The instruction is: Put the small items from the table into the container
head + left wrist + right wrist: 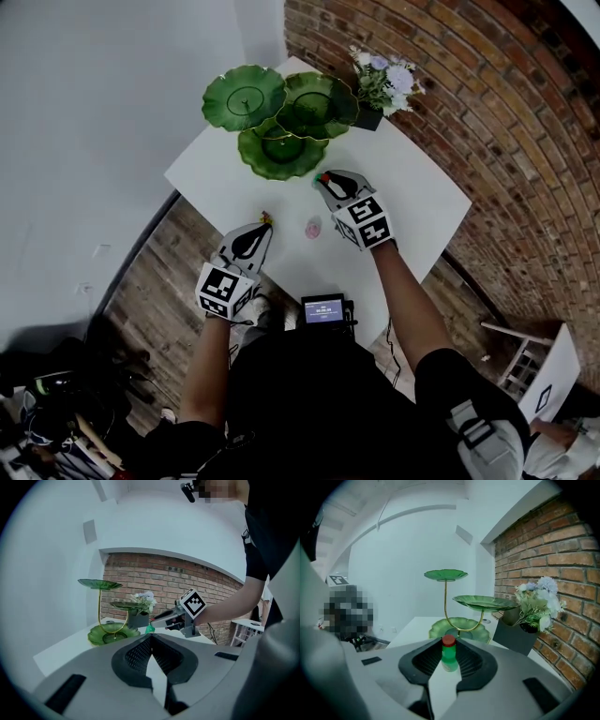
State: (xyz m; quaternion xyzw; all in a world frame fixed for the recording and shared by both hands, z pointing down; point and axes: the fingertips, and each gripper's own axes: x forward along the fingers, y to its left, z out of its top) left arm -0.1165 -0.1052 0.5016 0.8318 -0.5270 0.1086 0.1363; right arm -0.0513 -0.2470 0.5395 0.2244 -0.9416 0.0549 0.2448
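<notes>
A small green bottle with a red cap (449, 654) stands upright between the jaws of my right gripper (448, 660), which is shut on it. In the head view that gripper (326, 180) hovers over the white table (422, 202), just short of the green leaf-shaped tiered stand (281, 150). A small pink item (313, 227) lies on the table between the two grippers. My left gripper (263, 225) is shut near the table's front left edge. A tiny yellowish thing (266, 217) shows at its tip; I cannot tell if it is held. The left gripper view shows the right gripper (157, 623) and the bottle (150, 629).
The stand has three leaf dishes: top (446, 574), middle (483, 603) and bottom (459, 627). A dark pot of pale flowers (380, 89) stands by the brick wall at the table's back right. Wooden floor lies beyond the table's left edge.
</notes>
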